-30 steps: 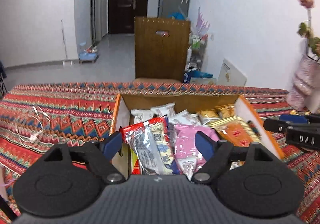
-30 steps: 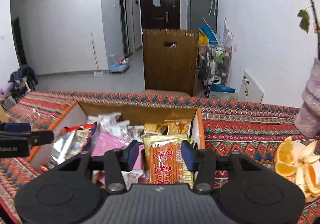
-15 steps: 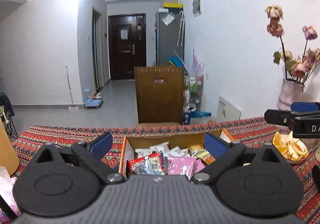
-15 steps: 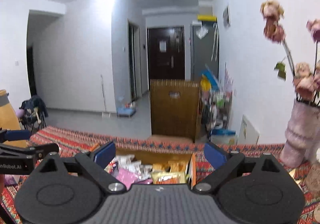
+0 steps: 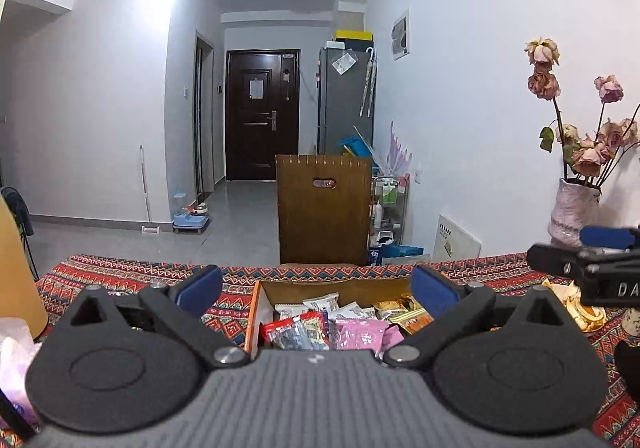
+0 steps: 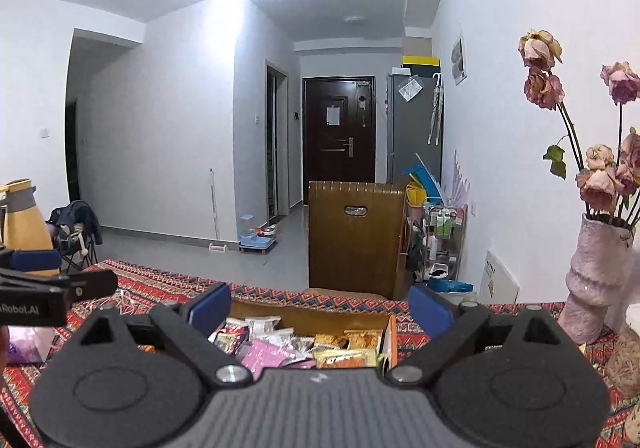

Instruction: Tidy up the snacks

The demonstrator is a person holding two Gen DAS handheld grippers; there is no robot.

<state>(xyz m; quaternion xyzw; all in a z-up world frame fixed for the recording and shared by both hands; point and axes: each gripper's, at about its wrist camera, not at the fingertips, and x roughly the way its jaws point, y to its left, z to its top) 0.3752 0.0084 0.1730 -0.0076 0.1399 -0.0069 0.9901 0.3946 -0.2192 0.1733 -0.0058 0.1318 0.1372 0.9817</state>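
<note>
Two grippers up, both empty. The left gripper (image 5: 316,288) has its jaws still opening, nothing between them; the right gripper (image 6: 320,306) stands spread wide. Lower centre, one cardboard box (image 5: 256,312) on the patterned tablecloth (image 5: 120,272) holds the snack packets (image 5: 320,324): red, white, pink, orange. Far right, one vase (image 6: 592,280). Readable: "Robot.AI" lower left in the right view.

The left gripper (image 6: 36,288) reads "Robot.AI" on its side; the right gripper (image 5: 600,268) shows "DA".
</note>
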